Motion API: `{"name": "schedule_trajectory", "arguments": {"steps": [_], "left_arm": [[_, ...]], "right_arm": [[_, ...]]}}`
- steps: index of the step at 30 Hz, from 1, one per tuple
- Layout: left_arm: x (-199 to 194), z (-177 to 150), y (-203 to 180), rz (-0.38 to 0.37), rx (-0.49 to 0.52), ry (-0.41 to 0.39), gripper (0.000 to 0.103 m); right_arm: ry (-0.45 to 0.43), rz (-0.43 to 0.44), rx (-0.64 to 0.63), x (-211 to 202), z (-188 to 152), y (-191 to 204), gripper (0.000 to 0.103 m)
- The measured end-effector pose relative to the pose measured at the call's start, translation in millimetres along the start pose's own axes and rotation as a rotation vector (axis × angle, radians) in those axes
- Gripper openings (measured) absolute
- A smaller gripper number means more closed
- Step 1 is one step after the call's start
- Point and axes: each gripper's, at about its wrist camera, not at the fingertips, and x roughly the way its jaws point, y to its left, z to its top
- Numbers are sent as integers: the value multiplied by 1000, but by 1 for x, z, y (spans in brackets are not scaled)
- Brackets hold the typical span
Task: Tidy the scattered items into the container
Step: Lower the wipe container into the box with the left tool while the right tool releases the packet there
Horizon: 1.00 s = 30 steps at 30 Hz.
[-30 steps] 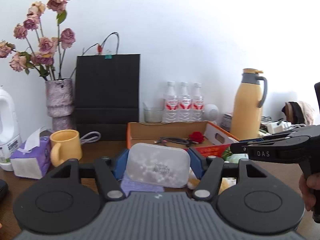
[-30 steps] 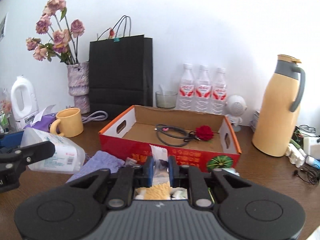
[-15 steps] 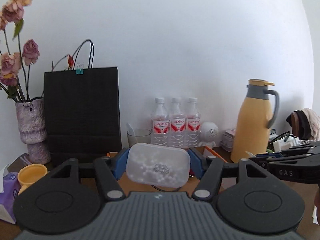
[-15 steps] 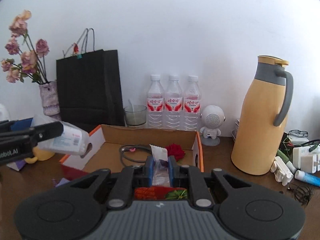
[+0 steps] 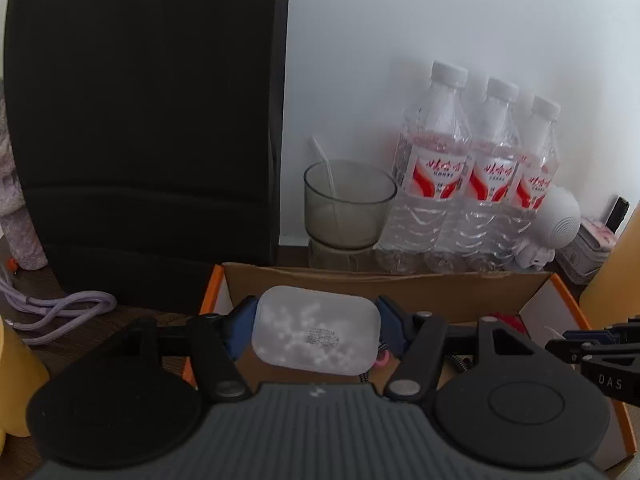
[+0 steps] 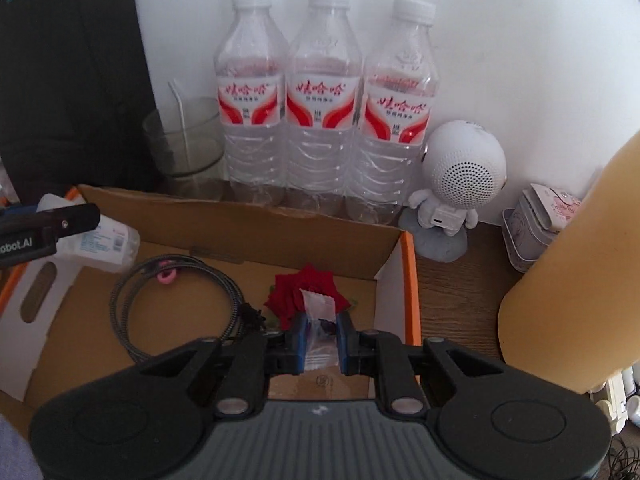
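My left gripper point(image 5: 316, 330) is shut on a translucent plastic bottle point(image 5: 316, 330), seen bottom-on, held over the left part of the cardboard box point(image 5: 400, 282). In the right wrist view the same bottle point(image 6: 106, 240) shows over the box's left end point(image 6: 240, 220). My right gripper point(image 6: 320, 340) is shut on a small clear sachet point(image 6: 320, 312) and holds it over the box's right part, above a red fabric rose point(image 6: 288, 292). A coiled dark cable point(image 6: 180, 296) with a pink tie lies on the box floor.
Behind the box stand a black paper bag point(image 5: 148, 120), a glass point(image 5: 348, 204) with a straw, and three water bottles point(image 6: 324, 100). A white robot-shaped speaker point(image 6: 460, 176), a small tin point(image 6: 536, 224) and a yellow thermos point(image 6: 580, 264) stand right. A lilac cord point(image 5: 52, 308) lies left.
Both grippers have moved forward and down over the box, carrying the bottle and the sachet. The back wall items now loom much closer.
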Motion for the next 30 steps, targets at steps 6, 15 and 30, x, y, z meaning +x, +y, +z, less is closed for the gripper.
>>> {"name": "schedule_trajectory", "arguments": {"steps": [6,15,30], "left_arm": [[24,5,4,27,28,88,65],[13,-6,2,6,104,167,66],[-36,-12,-7,9,71,157,84]], "right_arm": [[144,-38,-35,37,14,1,14],[201,-1,-23,43,19,-2,34],[136,147,61,-26,0,4,62]]}}
